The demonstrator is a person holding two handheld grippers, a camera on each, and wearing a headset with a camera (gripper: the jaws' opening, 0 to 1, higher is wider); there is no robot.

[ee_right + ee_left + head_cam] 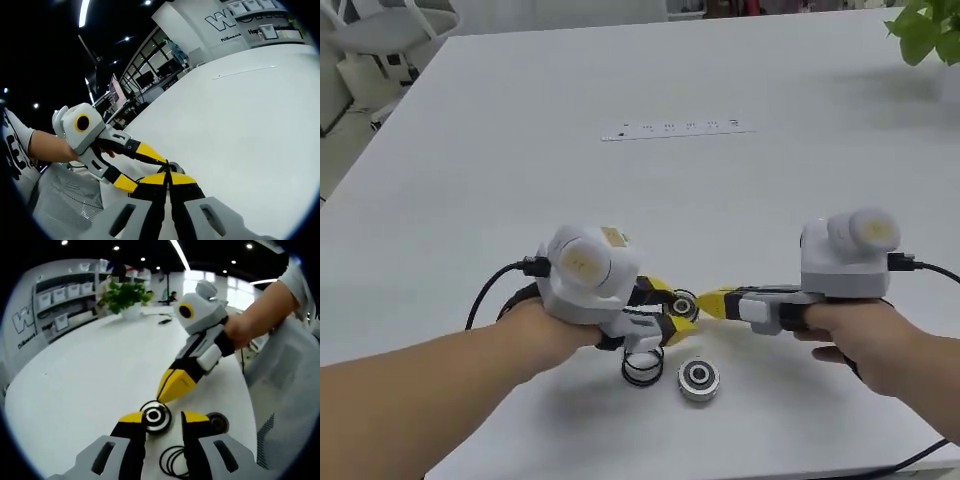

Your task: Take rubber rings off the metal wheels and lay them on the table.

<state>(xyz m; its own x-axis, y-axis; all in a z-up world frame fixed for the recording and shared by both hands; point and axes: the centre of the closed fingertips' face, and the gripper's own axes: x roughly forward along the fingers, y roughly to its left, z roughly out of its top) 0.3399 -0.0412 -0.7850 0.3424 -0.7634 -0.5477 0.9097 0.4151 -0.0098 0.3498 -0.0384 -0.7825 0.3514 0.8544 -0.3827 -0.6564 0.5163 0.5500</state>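
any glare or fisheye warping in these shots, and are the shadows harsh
Head view: even, soft light; only faint shadows under the loose metal wheel and rubber rings on the table. Left gripper view: strong fisheye bowing, windows blown out white, held wheel sharp. Right gripper view: same bowing, dark ceiling, bright table.

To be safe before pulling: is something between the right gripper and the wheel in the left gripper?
Nothing visible. The right gripper, jaws shut, meets the wheel in the left gripper; loose rings and a second wheel lie on the table below.
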